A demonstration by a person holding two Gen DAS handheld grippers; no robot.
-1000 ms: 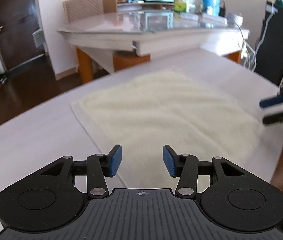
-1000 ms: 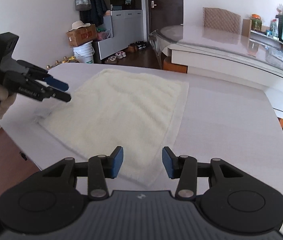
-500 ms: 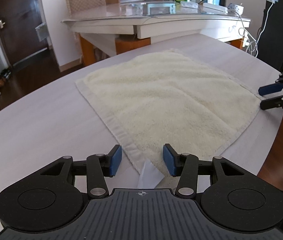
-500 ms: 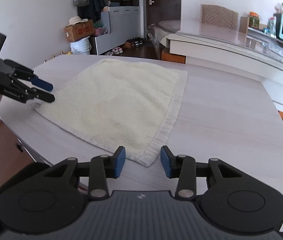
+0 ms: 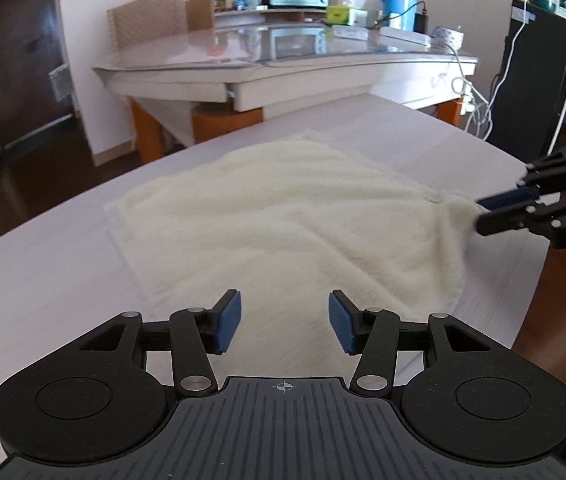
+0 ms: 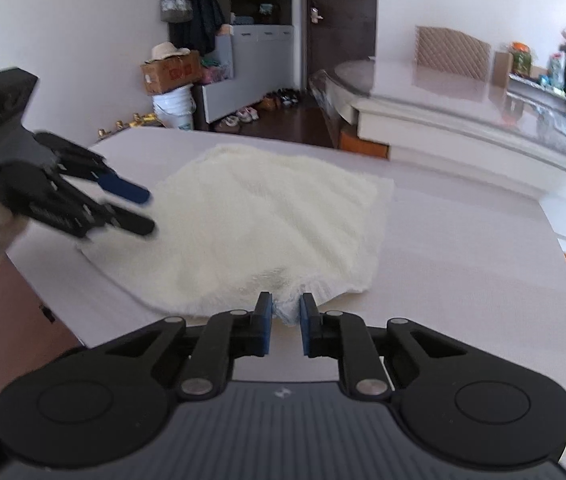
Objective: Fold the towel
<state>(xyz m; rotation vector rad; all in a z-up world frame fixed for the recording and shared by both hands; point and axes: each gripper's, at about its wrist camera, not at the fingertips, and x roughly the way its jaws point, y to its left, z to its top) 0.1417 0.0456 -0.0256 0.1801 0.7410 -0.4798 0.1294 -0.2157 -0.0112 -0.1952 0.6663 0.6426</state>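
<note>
Now we hold a gripper in each hand over a cream towel (image 5: 295, 224) spread on a pale table (image 6: 463, 248). Our right gripper (image 6: 285, 322) has just been closing, and its blue pads now pinch the towel's near right corner, which bunches up between them. From the left wrist view we see that same corner drawn into a point and raised a little off the table. Our left gripper (image 5: 285, 322) has its jaws apart, nothing clamped; the towel's near left part lies below and between the fingers, and we cannot tell whether they touch it. The rest of the towel lies mostly flat, with soft ripples running toward the pinched corner, and its far edge reaches toward a second, glass-topped table (image 5: 283, 60) behind.

We judge this the first step of the fold: taking hold of the two near corners, one done, one to go. Next the left jaws need to lower onto their corner and close, so both corners can lift together and carry over to the far edge.
</note>
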